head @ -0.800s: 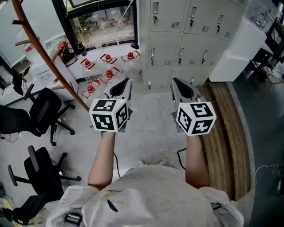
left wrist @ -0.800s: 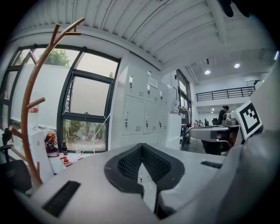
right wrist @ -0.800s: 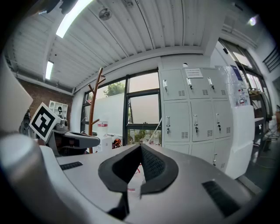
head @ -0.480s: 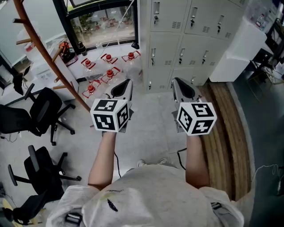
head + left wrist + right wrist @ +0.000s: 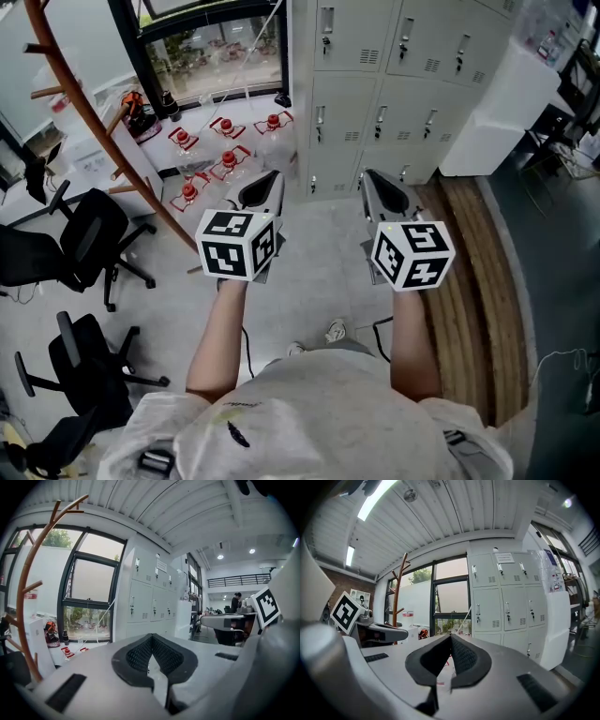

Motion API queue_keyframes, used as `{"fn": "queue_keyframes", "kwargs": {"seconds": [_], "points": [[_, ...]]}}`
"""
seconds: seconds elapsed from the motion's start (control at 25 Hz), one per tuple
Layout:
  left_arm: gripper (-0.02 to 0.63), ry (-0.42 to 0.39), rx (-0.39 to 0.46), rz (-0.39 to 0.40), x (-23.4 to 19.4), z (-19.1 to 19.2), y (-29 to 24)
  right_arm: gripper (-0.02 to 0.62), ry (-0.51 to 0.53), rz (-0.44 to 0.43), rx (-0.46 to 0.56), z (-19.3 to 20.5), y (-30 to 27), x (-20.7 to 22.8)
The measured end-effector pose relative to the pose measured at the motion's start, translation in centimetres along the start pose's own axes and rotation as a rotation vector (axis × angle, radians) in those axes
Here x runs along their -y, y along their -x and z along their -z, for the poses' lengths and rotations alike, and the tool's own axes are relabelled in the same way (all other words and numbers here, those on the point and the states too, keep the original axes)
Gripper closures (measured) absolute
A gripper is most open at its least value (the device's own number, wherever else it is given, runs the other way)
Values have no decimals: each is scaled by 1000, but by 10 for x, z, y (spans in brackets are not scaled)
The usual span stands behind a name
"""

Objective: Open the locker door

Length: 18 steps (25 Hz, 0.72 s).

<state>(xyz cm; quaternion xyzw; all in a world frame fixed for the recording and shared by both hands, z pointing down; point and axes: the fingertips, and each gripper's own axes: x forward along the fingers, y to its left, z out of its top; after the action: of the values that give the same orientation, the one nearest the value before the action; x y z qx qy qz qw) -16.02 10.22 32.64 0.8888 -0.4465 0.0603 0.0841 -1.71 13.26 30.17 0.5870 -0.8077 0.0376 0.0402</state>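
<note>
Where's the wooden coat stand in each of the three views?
Head view: the coat stand slants across the upper left.
Left gripper view: it curves up the far left edge.
Right gripper view: it stands upright, left of centre.
Shared landmark: the grey lockers, right of the window in every view.

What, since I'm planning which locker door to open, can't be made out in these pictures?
- Locker handles: too small in every view to tell locked or not.
- Top lockers: cut off by the head view's upper edge.
- Paper notice on lockers, right gripper view: print too small.
</note>
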Motion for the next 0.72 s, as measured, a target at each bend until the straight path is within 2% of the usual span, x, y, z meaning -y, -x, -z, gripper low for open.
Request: {"fn": "queue_keyframes", "kwargs": {"seconds": [0.4, 0.72], "points": [[600, -2, -23, -8, -3, 9, -31, 598, 19, -15, -2, 10, -21, 18], [600, -15, -38, -29, -12, 3, -88, 598, 18, -52, 4, 9, -69, 55]]}}
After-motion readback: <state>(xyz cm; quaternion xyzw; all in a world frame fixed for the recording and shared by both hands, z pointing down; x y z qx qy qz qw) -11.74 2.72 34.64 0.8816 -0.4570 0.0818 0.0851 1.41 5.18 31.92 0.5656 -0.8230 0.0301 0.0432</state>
